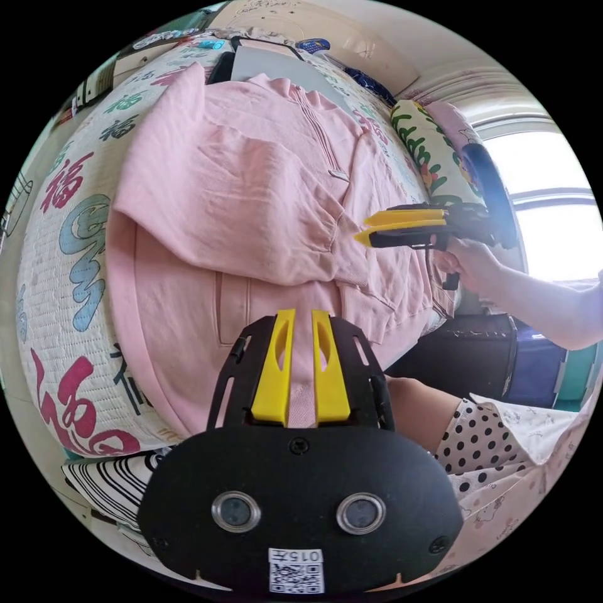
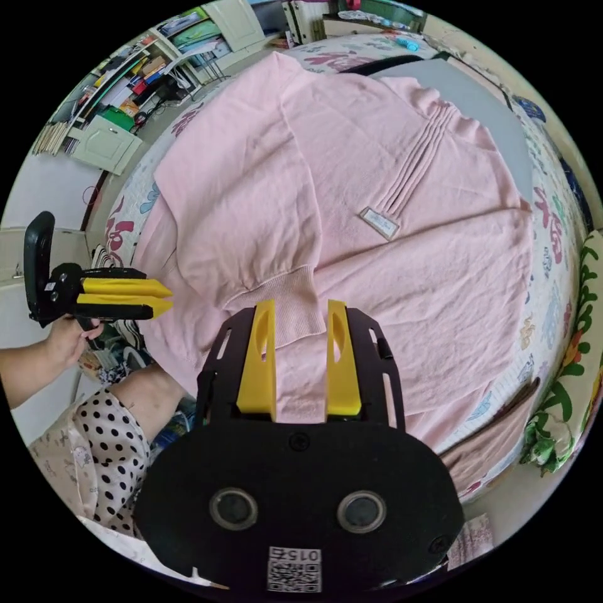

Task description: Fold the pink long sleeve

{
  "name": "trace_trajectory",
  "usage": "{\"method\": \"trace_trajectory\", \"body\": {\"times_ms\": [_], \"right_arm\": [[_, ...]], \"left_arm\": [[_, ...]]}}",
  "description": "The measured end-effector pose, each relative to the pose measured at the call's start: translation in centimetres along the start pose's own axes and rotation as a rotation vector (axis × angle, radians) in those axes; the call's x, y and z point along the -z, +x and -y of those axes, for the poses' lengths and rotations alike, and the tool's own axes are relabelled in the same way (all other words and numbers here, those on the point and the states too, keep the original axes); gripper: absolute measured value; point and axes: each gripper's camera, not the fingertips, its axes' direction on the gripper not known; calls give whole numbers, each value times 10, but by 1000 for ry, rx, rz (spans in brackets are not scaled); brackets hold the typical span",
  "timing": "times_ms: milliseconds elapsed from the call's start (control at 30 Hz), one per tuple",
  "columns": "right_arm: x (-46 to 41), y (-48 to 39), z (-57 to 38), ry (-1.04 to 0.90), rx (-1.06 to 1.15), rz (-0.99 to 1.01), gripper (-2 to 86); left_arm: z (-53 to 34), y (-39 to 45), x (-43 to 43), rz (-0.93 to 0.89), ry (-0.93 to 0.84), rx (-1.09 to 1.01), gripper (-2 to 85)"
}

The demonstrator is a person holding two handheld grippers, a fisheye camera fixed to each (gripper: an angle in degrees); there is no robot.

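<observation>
Sweater, pink long sleeve, spread flat on a bed with a quilted cover printed with big coloured characters. In the left gripper view one sleeve lies folded across the chest, its ribbed cuff near the middle of the garment; the small label below the pleated neckline shows in the right gripper view.

Left gripper hovers over the lower hem area, yellow jaws apart with a narrow gap, nothing between them (pink cloth seen through the gap, but can't tell if they touch it). Right gripper sits just above the ribbed cuff of the folded sleeve, jaws spread wide, not clamping anything.

Each gripper also appears in the other view, held by a hand off the side of the sweater; there the jaws look nearly pressed together.

A grey flat item lies past the collar. A person's polka-dot clothing shows at the bed's edge.
</observation>
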Motion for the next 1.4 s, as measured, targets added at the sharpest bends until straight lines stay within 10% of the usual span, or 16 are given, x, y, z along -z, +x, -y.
{"method": "trace_trajectory", "body": {"times_ms": [400, 767, 1200, 1400], "right_arm": [[134, 40, -62, -60, -189, 425, 18], [189, 9, -135, -110, -325, 435, 9], [27, -80, -173, -336, -418, 213, 26], [54, -107, -202, -141, -377, 220, 64]], "left_arm": [[-5, -44, 75, 364, 217, 203, 99], [105, -25, 35, 793, 110, -282, 46], [99, -92, 64, 507, 93, -60, 10], [72, -107, 122, 483, 166, 25, 10]]}}
